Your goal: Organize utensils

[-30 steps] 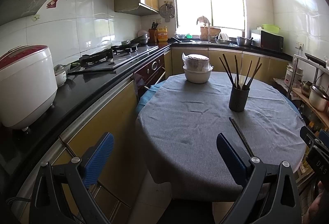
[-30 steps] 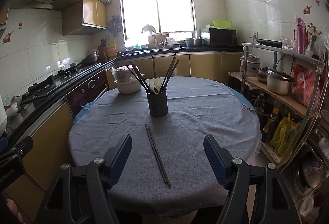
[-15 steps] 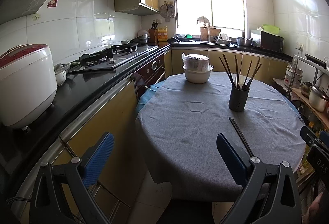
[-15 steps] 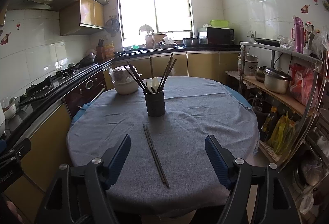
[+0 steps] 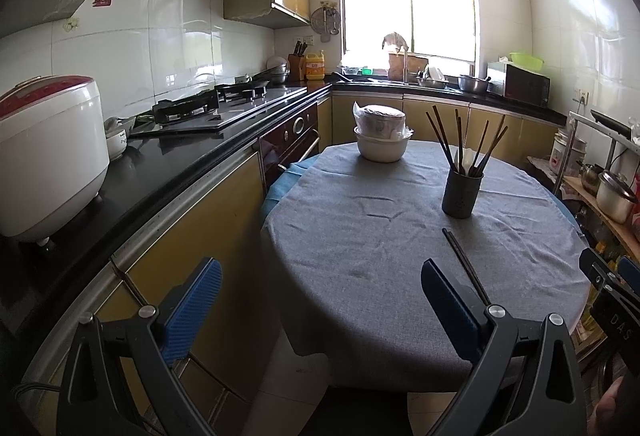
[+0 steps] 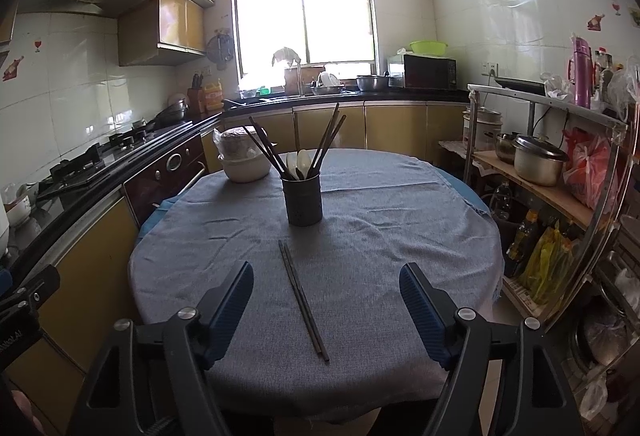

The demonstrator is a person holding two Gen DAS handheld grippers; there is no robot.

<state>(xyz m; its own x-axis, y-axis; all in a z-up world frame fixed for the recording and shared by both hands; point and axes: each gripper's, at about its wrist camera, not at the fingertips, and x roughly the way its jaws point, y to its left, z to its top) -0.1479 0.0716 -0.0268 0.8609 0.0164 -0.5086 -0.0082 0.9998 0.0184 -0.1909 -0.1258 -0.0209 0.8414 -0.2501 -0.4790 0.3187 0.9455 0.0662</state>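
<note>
- A pair of dark chopsticks [image 6: 303, 300] was noted lying flat on the grey tablecloth [image 6: 400, 236], side by side and touching along most of their length, near the table's near edge.
- The dark utensil holder [image 6: 302, 199] stood upright farther back, near the table's centre, already loaded with more chopsticks and pale spoons; a stack of white bowls [image 6: 244, 161] was seen far left of it.
- The right gripper [image 6: 326, 302] was held wide open and empty above the near edge, the pair lying in line between its blue pads [image 6: 230, 310] but untouched.
- The left gripper [image 5: 320, 310] was likewise spread wide with nothing held, off to the left, partly over the floor gap beside the counter [image 5: 160, 175].
- The sticks were judged light, stiff and thin; smooth sides were expected to slip or scissor apart under a loose pinch.
- A hold across both sticks near the middle was judged best, pads squeezing them together.
- The material could not be told for certain; possibly lacquered wood.
- Low clearance over soft cloth was judged likely to snag the pads.
</note>
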